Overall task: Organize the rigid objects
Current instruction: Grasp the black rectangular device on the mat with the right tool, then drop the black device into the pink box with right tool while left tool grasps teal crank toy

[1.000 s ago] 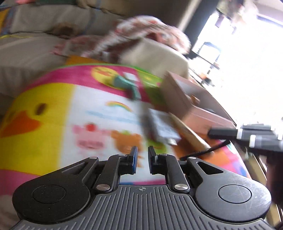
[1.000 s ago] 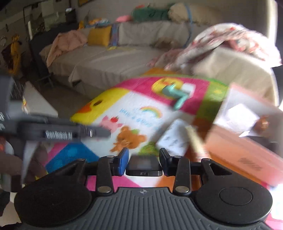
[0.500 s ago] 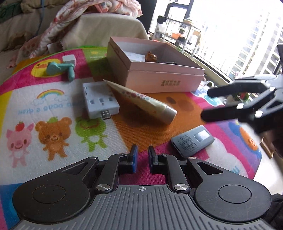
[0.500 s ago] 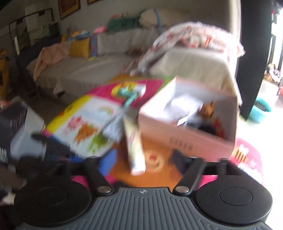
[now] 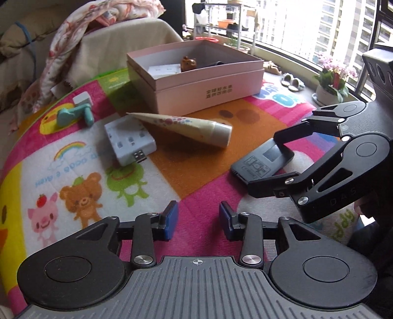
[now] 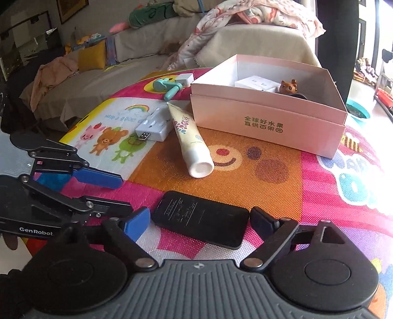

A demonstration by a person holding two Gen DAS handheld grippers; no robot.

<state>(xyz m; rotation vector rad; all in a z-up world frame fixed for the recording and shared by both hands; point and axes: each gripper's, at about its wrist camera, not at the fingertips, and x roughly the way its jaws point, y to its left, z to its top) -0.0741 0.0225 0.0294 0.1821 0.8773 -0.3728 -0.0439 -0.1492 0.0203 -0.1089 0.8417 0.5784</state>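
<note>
A black flat device (image 6: 201, 218) lies on the colourful mat between the wide-open fingers of my right gripper (image 6: 200, 222); it also shows in the left wrist view (image 5: 260, 163). My left gripper (image 5: 197, 218) is open and empty above the mat, near the device. An open pink box (image 5: 208, 90) holds a brown bear figurine (image 5: 188, 63) and a white block (image 6: 256, 83). A cream tube (image 5: 181, 124), a white USB charger (image 5: 129, 139) and a teal tool (image 5: 73, 115) lie loose on the mat.
A small white cube (image 5: 82, 99) sits by the teal tool. A sofa with a floral blanket (image 6: 245, 17) stands behind the mat. A window with a potted plant (image 5: 331, 83) is at the right. The mat's edge (image 6: 81, 120) drops off at the left.
My right gripper held the black device one second ago; it is now open with the device lying on the mat. My left gripper has opened and turned toward the box.
</note>
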